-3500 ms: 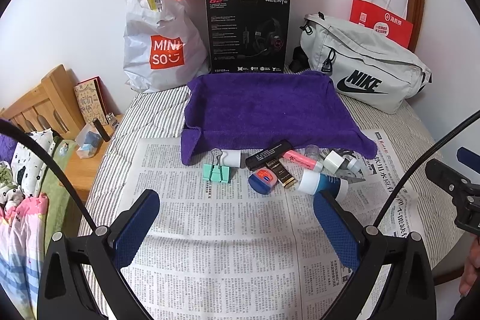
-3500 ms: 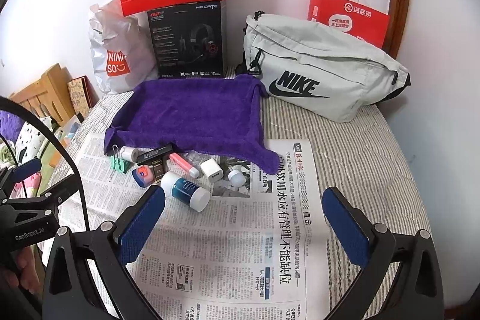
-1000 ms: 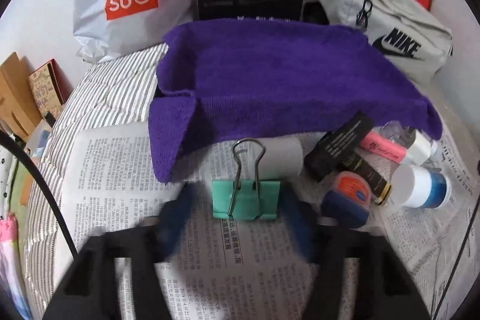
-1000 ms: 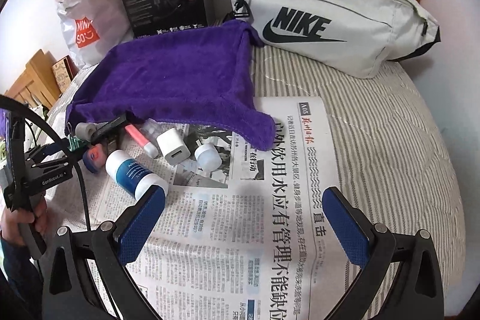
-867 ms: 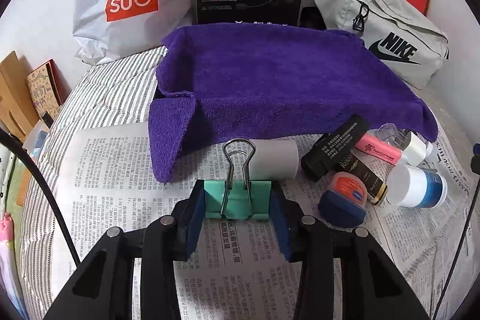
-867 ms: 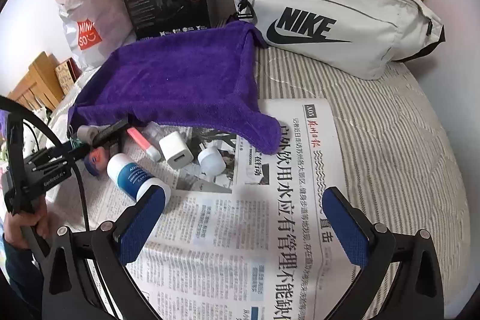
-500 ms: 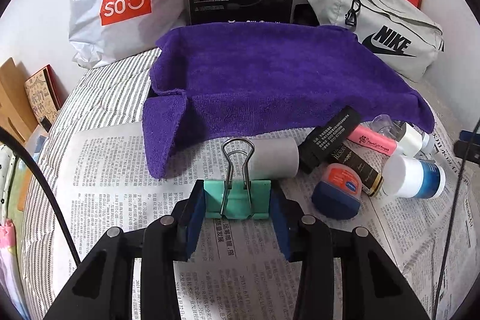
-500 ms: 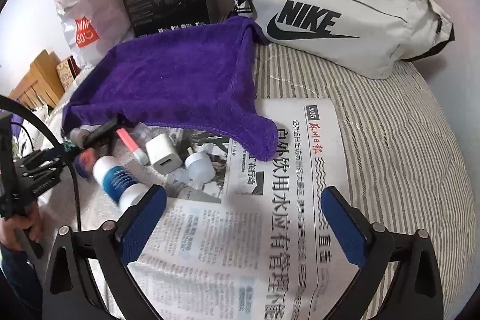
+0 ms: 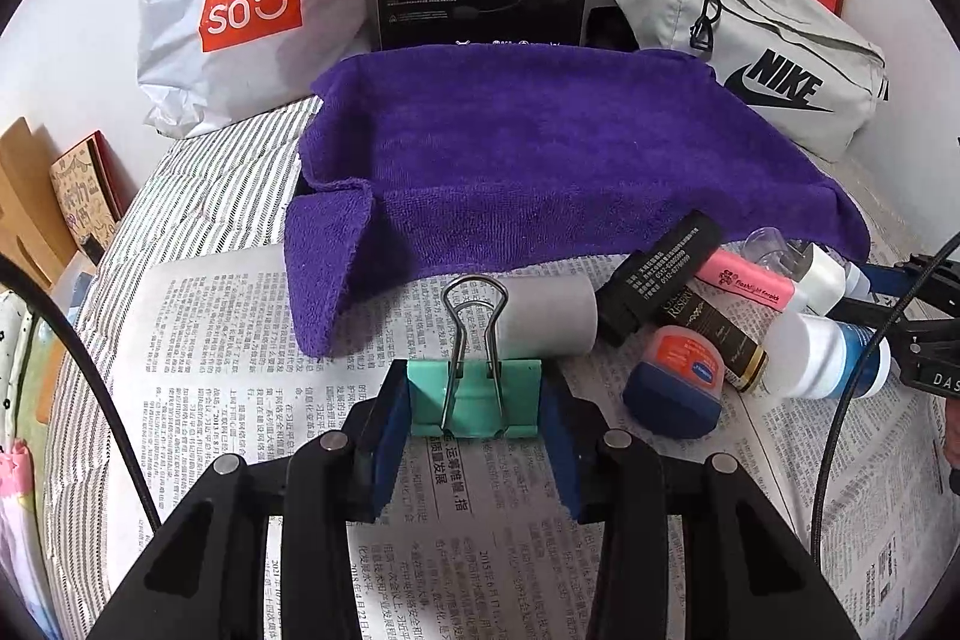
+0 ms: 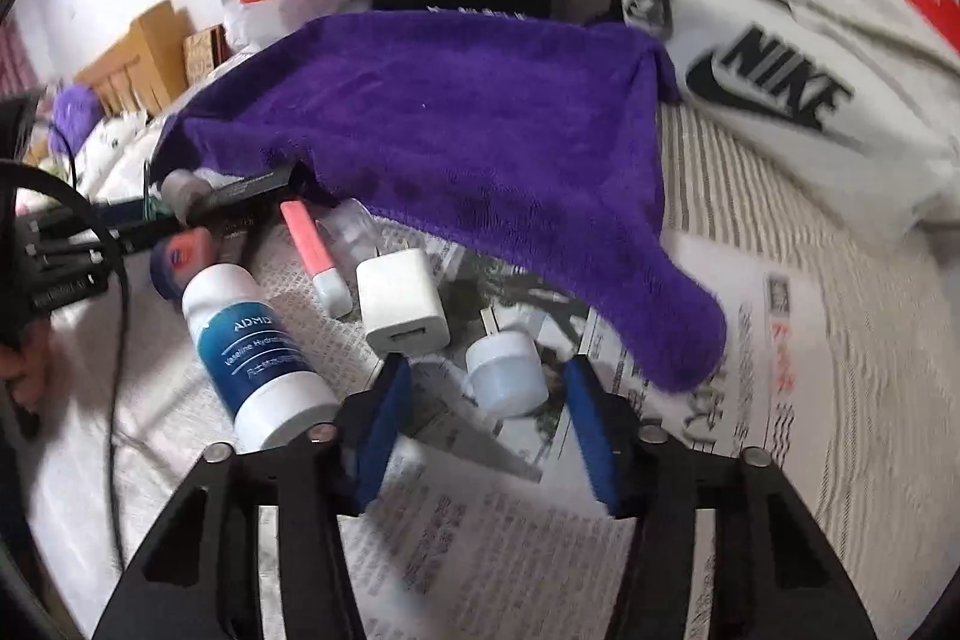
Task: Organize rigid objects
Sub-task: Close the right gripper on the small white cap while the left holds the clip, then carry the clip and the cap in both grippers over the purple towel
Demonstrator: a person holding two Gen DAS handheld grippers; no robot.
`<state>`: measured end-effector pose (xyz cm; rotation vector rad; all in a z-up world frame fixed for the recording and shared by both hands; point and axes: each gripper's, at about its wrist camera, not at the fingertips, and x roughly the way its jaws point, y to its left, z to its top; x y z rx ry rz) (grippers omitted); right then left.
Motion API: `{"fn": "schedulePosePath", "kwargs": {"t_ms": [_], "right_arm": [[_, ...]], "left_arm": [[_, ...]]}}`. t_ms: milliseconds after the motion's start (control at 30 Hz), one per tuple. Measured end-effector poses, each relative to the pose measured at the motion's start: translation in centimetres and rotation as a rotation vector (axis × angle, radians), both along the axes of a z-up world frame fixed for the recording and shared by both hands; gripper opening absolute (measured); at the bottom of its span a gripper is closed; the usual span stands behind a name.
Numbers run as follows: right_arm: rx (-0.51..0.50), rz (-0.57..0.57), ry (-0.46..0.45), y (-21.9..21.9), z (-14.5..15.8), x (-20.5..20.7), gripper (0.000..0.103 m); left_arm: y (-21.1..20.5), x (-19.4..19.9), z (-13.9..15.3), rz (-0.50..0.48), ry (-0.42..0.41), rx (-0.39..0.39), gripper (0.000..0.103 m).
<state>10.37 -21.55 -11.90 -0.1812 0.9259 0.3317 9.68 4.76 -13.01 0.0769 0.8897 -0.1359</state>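
The left gripper clamps the green binder clip on the newspaper, near the purple towel. The right gripper, jaws just closing, straddles the small white jar without pressing it; the jar could skid. Readable: Vaseline on the bottle, NIKE on the bag.
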Motion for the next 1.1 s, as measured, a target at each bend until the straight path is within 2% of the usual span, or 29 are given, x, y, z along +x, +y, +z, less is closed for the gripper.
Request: {"fn": "schedulePosePath", "kwargs": {"t_ms": [67,100,367,500,633,867,1100], "right_arm": [[0.010,-0.001,-0.009,-0.1,-0.1,0.1,0.034],[0.005,-0.002,-0.014,-0.1,-0.1,0.1,0.024],[0.025,-0.026,0.028,-1.1,0.4,-0.3,0.024],[0.026,-0.057,0.054,-2.0,1.0,-0.7,0.024],[0.032,-0.072,0.060,-2.6,1.7,-1.2,0.024],[0.067,-0.082,0.057,-3.1,3.1,-1.2,0.024],[0.094,-0.056,0.053,-2.3,4.4,0.1,0.024]], "left_arm": [[0.0,0.0,0.0,0.000,0.000,0.000,0.039],[0.0,0.0,0.0,0.000,0.000,-0.001,0.039],[0.2,0.0,0.1,0.000,0.001,-0.015,0.039],[-0.2,-0.5,0.2,0.024,0.000,0.045,0.039],[0.6,-1.0,0.9,0.025,0.032,-0.020,0.039],[2.6,-2.4,2.5,0.059,0.041,-0.100,0.039],[3.5,-2.0,3.4,0.085,0.050,-0.106,0.039]]}}
